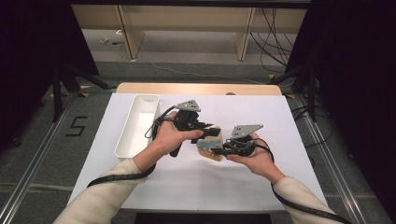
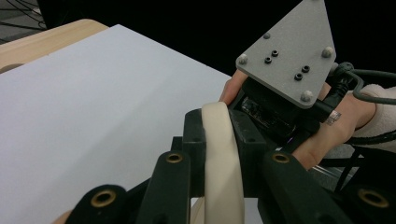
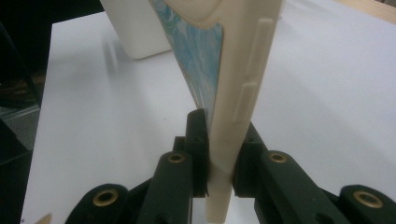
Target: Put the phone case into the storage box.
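White tray, left of frame centre: interior bare. Phone case, cream with blue marbling: clamped by left gripper and right gripper, centre frame.

Recording lab, not home. Small light-wood table under white paper sheet stands on grey carpeted floor. Black tape numeral "5" marks floor. Black tripod legs at sides, loose black cables trailing near plain wooden shelving frame behind.
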`<state>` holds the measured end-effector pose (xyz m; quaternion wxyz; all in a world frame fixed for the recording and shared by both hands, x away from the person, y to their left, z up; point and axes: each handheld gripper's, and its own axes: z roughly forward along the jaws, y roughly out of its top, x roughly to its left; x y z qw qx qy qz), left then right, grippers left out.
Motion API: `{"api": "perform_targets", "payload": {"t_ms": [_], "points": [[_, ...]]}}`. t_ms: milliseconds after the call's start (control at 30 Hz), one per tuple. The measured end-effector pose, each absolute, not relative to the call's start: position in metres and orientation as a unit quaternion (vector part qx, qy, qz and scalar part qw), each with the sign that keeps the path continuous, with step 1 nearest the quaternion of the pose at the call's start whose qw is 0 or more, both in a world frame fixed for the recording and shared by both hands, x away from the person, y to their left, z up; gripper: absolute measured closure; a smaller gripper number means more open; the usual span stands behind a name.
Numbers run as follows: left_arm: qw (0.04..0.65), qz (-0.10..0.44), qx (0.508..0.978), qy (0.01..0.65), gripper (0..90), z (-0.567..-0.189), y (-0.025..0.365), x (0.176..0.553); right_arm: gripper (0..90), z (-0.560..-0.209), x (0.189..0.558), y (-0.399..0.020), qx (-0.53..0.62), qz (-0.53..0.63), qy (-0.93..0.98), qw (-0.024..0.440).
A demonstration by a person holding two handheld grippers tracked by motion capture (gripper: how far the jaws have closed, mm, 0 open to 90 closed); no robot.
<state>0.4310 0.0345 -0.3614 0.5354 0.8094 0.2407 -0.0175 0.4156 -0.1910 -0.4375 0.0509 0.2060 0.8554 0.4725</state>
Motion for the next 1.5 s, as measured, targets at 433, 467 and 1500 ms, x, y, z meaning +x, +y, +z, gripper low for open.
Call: {"api": "perform_targets", "payload": {"t_ms": [433, 467, 1500], "points": [[0.581, 0.135, 0.774, 0.213, 24.0, -0.356, 0.039, 0.428, 80.7, -0.434, 0.411, -0.184, 0.229, 0.463, 0.854, 0.068], [0.582, 0.138, 0.772, 0.216, 22.6, -0.356, 0.039, 0.428, 80.7, -0.433, 0.410, -0.183, 0.232, 0.460, 0.854, 0.073], [0.571, 0.147, 0.744, 0.314, 0.0, -0.385, 0.029, 0.427, 80.4, -0.434, 0.409, -0.174, 0.311, 0.453, 0.825, 0.134]]}}
